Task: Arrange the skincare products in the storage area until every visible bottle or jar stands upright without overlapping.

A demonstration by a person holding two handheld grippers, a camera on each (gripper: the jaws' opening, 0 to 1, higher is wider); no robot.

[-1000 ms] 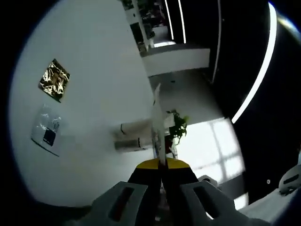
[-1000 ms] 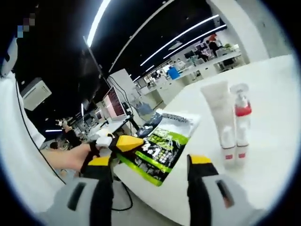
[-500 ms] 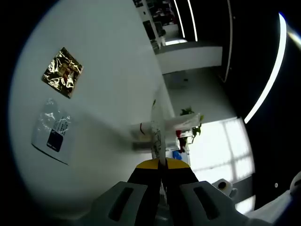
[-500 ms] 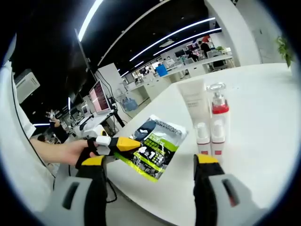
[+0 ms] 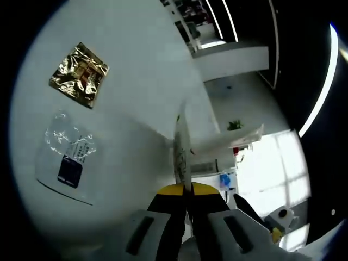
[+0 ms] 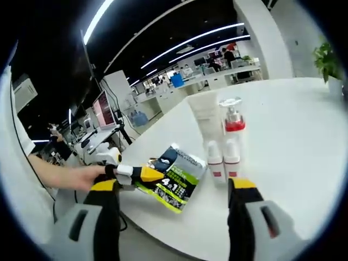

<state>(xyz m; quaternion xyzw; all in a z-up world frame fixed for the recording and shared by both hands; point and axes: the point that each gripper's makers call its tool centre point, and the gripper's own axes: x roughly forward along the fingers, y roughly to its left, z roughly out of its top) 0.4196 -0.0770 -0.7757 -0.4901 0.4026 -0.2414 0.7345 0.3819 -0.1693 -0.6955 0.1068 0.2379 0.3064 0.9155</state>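
White tabletop (image 6: 304, 141) stretches under an open office with ceiling light strips. My left gripper (image 5: 186, 191) is clamped on the edge of a flat green-and-black printed sachet (image 6: 173, 178), which lies at the table's near edge in the right gripper view. Just beside it a white squeeze tube (image 6: 207, 130) and a clear pump bottle with a red collar (image 6: 232, 136) stand upright, close together, possibly touching. My right gripper (image 6: 171, 190) hangs wide apart, grasping nothing. Further along the table lie a crinkled gold foil packet (image 5: 79, 75) and a clear plastic pouch with a dark label (image 5: 66, 158).
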